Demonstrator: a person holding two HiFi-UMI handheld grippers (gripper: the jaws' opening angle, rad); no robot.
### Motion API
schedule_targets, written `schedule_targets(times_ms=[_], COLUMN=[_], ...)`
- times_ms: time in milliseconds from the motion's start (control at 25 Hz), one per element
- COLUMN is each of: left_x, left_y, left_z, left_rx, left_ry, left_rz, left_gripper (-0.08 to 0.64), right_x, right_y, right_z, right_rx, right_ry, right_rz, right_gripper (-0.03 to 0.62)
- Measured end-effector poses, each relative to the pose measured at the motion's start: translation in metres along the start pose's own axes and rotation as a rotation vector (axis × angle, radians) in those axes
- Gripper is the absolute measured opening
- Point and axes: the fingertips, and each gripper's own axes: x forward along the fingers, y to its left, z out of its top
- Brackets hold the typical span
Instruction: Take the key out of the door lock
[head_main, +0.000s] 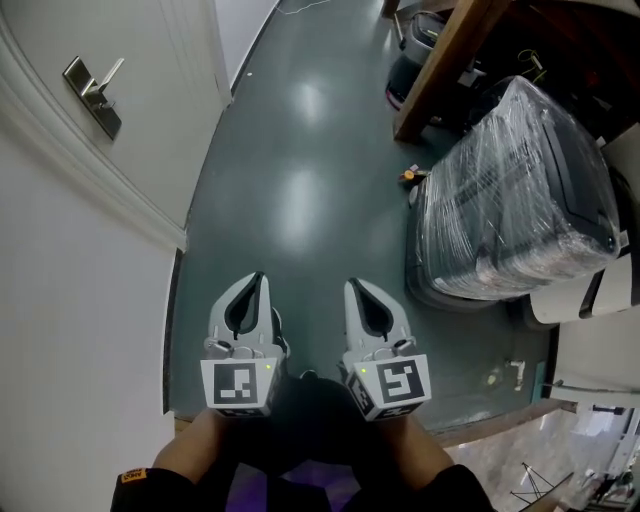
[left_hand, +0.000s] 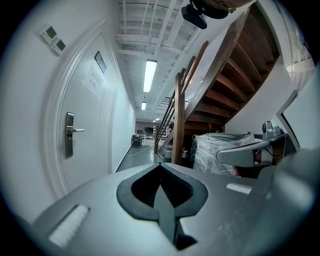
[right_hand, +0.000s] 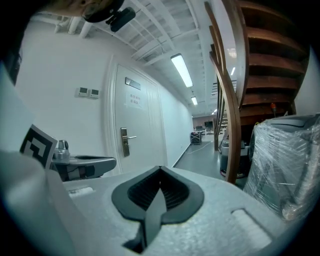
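Observation:
The white door (head_main: 150, 110) stands at the left, with a metal lock plate and lever handle (head_main: 92, 95) on it. Both gripper views show the same lock plate (left_hand: 69, 134) (right_hand: 124, 141) some way ahead; no key can be made out at this size. My left gripper (head_main: 255, 280) (left_hand: 160, 164) and right gripper (head_main: 355, 288) (right_hand: 160, 169) are held side by side over the floor, well short of the door. Each is shut with nothing in it.
A large plastic-wrapped machine (head_main: 515, 190) sits on the floor at the right, by a wooden stair post (head_main: 445, 65). The dark green floor (head_main: 300, 200) runs ahead as a corridor. White wall and door frame (head_main: 90, 280) close off the left.

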Motion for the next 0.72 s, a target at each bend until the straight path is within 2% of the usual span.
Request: schedule_targets(times_ms=[240, 400, 720], left_x=[0.057, 0.081, 0.102], left_y=[0.060, 0.096, 0.182], left_z=[0.029, 0.043, 0.060], left_rx=[-0.008, 0.004, 0.003], left_ry=[-0.034, -0.060, -0.092], left_rz=[0.014, 0.019, 0.133], left_gripper=[0.018, 0.018, 0.018], right_x=[0.080, 0.127, 0.214], right_y=[0.007, 0.019, 0.070], right_z=[0.038, 0.049, 0.078], right_rx=[-0.022, -0.022, -0.074], right_ry=[0.006, -0.005, -0.022], right_rz=[-0.004, 0.006, 0.136], right_gripper=[-0.009, -0.009, -0.009])
